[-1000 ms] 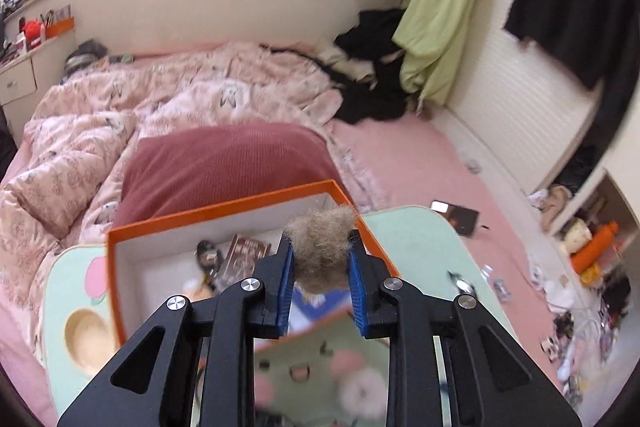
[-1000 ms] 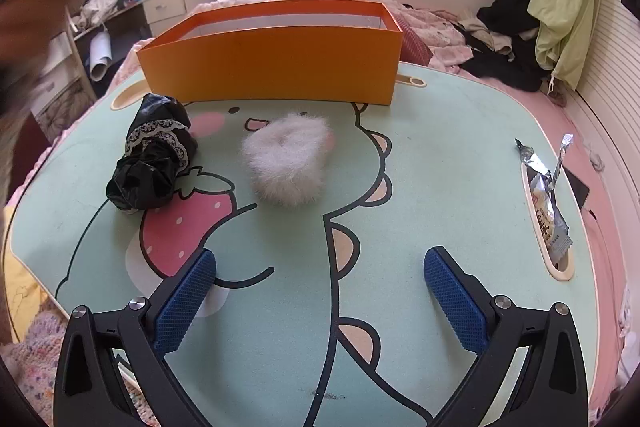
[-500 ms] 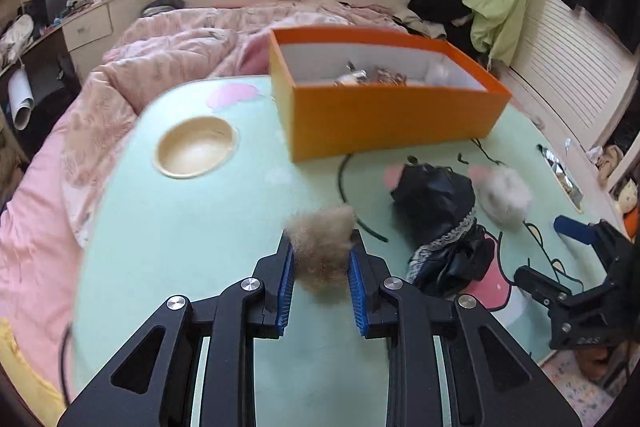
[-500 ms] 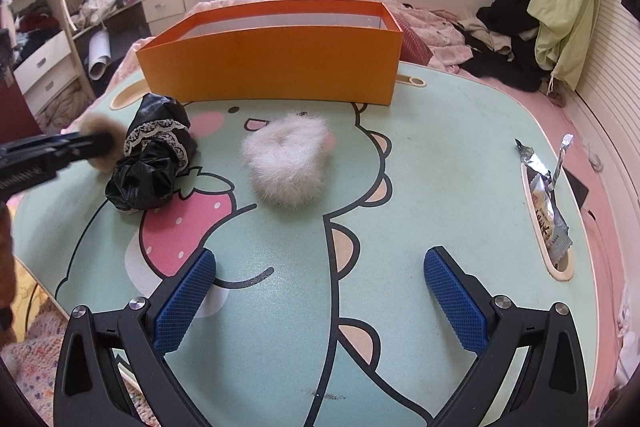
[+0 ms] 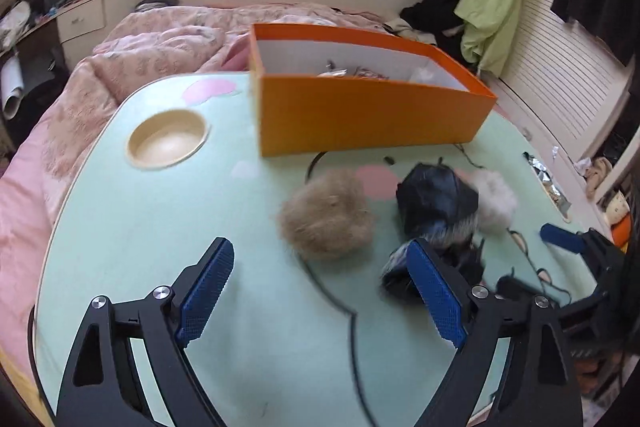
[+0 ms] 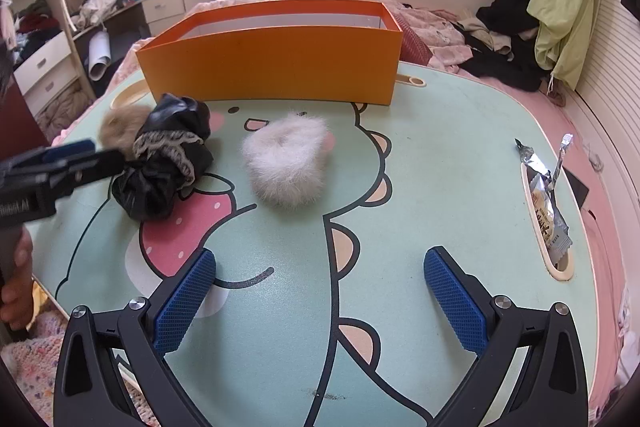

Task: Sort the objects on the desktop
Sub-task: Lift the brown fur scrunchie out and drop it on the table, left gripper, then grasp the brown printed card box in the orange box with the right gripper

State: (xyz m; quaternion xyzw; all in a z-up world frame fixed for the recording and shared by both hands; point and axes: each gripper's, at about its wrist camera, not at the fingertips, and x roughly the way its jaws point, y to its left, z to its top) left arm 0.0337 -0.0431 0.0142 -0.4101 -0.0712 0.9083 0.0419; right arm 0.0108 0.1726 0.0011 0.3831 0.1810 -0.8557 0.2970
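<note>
A tan fur ball [image 5: 326,215] lies on the green cartoon table [image 5: 160,227], just ahead of my open, empty left gripper [image 5: 320,291]. It also shows in the right wrist view [image 6: 118,131], behind a black lace-trimmed bundle [image 6: 166,167]. That bundle [image 5: 436,203] sits right of the tan ball, with a white fur ball [image 5: 494,201] beyond it. An orange box [image 5: 368,107] holding small items stands at the table's back. My right gripper [image 6: 320,301] is open and empty, short of the white fur ball [image 6: 286,163]. The left gripper [image 6: 68,157] reaches in from the left.
A round cup recess [image 5: 168,139] is set in the table's left side. A slot at the right edge holds foil snack packets [image 6: 546,203]. A bed with a pink quilt [image 5: 160,43] lies behind the table. Clothes are piled at the far right [image 6: 508,39].
My left gripper has opened and let go of the tan fur ball, which now rests on the table beside the black bundle. My right gripper has not moved.
</note>
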